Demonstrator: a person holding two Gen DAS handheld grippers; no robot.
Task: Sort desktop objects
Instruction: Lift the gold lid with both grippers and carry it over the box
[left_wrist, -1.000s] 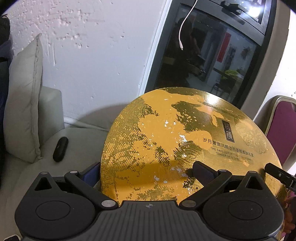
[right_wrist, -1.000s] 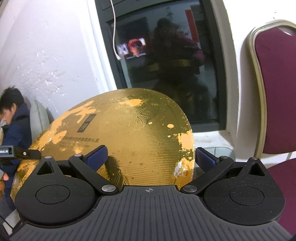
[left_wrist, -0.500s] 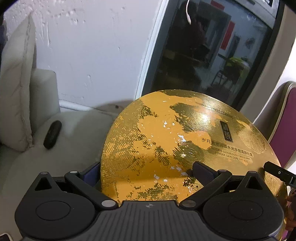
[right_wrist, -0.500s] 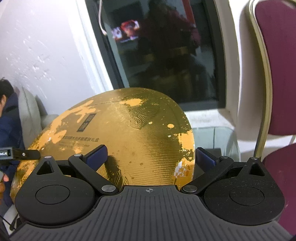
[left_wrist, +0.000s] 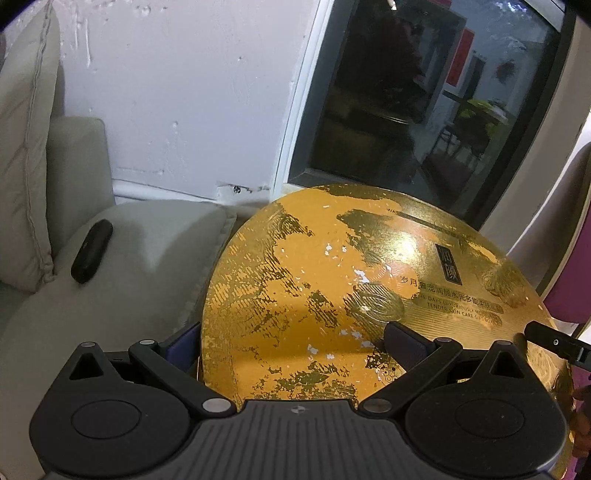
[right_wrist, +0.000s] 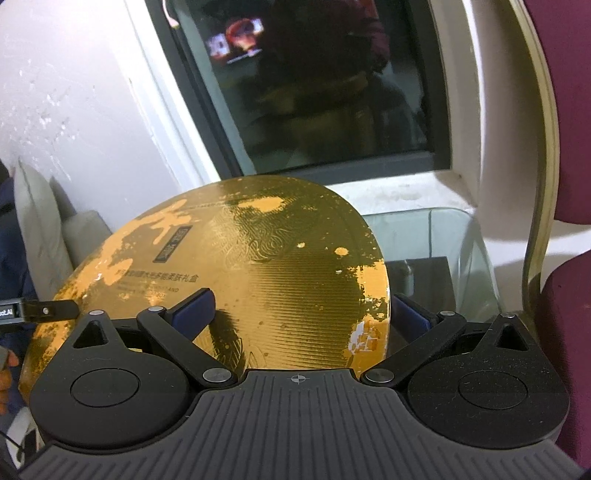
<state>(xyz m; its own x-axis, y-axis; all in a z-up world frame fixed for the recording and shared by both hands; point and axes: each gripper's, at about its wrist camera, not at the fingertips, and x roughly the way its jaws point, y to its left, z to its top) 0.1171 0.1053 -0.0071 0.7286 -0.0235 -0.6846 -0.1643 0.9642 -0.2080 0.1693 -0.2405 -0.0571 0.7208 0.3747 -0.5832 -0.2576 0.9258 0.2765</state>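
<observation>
A large round gold gift box lid (left_wrist: 332, 288) with worn foil and a black label fills both views; it also shows in the right wrist view (right_wrist: 258, 273). My left gripper (left_wrist: 295, 343) is shut on its left rim, one finger over the top face and one under the edge. My right gripper (right_wrist: 303, 314) is shut on its right rim the same way. The lid is held in the air, roughly level, between the two grippers. The other gripper's tip shows at the far edge in each view.
A beige sofa (left_wrist: 122, 258) with a cushion (left_wrist: 26, 166) and a black remote (left_wrist: 91, 250) lies to the left. A dark window (left_wrist: 424, 103) and white wall are ahead. A glass table (right_wrist: 436, 251) and a maroon chair (right_wrist: 565, 147) stand on the right.
Both grippers have carried the gold lid lower and forward: the window has risen in view, and the sofa seat and the glass table now show more.
</observation>
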